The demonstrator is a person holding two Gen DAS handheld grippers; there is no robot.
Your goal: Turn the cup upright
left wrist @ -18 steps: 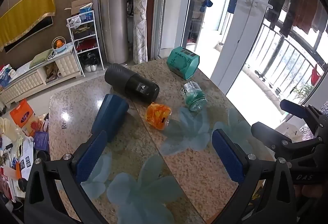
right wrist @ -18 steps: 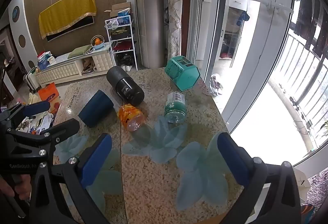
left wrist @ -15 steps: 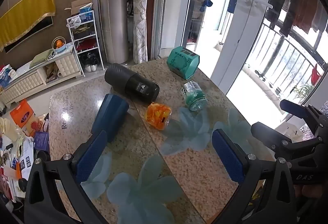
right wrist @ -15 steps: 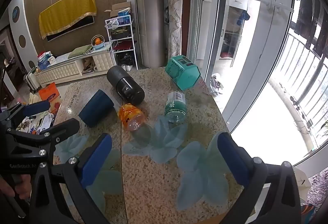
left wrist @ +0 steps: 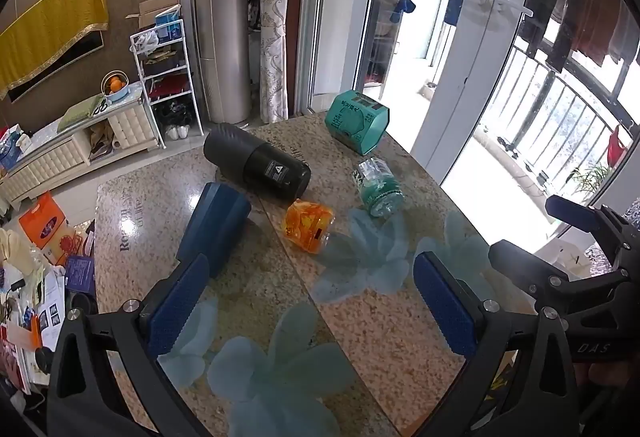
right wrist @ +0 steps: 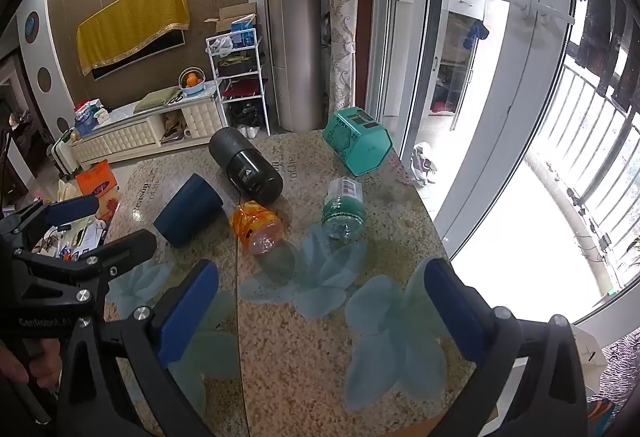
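Observation:
Several cups lie on their sides on the granite table (left wrist: 380, 337): a dark blue cup (left wrist: 214, 227) (right wrist: 188, 211), a big black cup (left wrist: 258, 167) (right wrist: 246, 167), an orange cup (left wrist: 308, 225) (right wrist: 256, 227), a green-tinted clear cup (left wrist: 376, 187) (right wrist: 344, 207) and a teal hexagonal cup (left wrist: 356, 121) (right wrist: 356, 145). My left gripper (left wrist: 312, 301) is open and empty, near the table's front, its left pad close to the blue cup. My right gripper (right wrist: 320, 311) is open and empty, short of the cups. Each gripper shows at the other view's edge.
The table (right wrist: 320, 357) has a glass top with pale flower prints. Its right edge faces a sliding glass door (left wrist: 480, 57) and balcony. Left of the table lie floor clutter (left wrist: 40, 277), a white cabinet (right wrist: 140, 133) and a shelf rack (left wrist: 164, 77).

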